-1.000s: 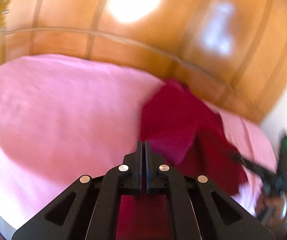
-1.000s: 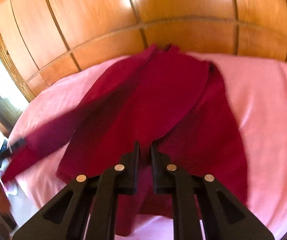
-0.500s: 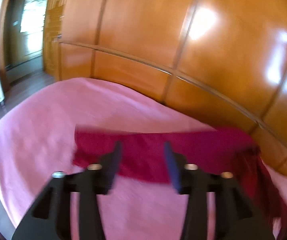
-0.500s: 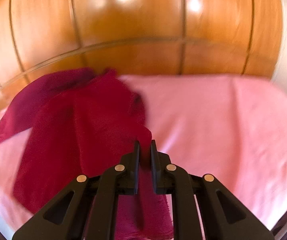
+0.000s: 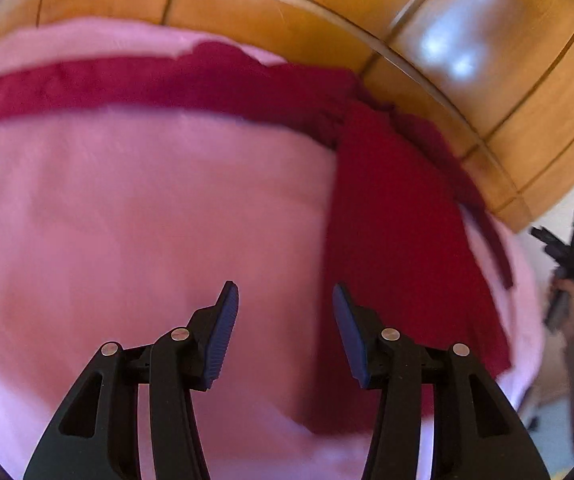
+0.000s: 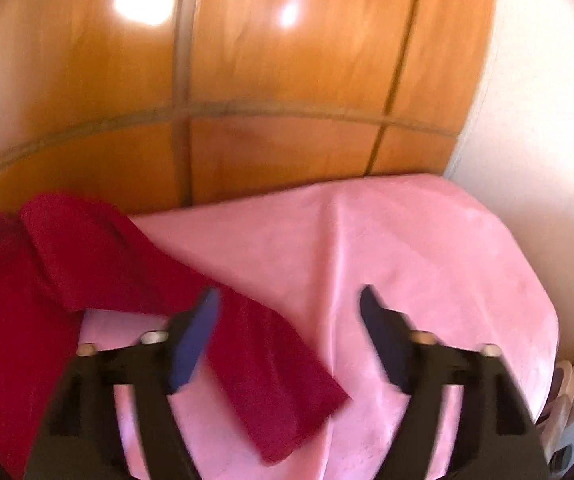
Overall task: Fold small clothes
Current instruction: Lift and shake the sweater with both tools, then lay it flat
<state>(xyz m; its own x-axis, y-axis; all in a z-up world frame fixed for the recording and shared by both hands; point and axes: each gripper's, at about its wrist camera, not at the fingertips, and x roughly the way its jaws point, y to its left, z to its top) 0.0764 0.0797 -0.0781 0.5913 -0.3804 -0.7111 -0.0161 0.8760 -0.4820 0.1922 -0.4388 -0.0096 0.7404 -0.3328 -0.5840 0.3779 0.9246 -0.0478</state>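
Note:
A dark red long-sleeved garment (image 5: 387,220) lies on the pink bed (image 5: 147,220). One sleeve (image 5: 127,88) stretches left along the far edge, and the body runs down the right side. My left gripper (image 5: 283,300) hovers open over bare sheet, its right finger beside the garment's edge. In the right wrist view the other sleeve (image 6: 255,352) lies flat, slanting out from the body (image 6: 7,300). My right gripper (image 6: 289,300) is opening its jaws wide above that sleeve, and the pads do not press on it. It also shows far right as the right gripper (image 5: 567,248), held in a hand.
Glossy wooden wardrobe panels (image 6: 287,80) rise just behind the bed's far edge. A white wall (image 6: 547,120) closes the right side. Pink sheet (image 6: 427,260) lies bare to the right of the garment.
Both grippers were shut on red cloth and have opened. The left sleeve now lies stretched along the far edge. The right gripper swung right and dropped its sleeve flat on the bed.

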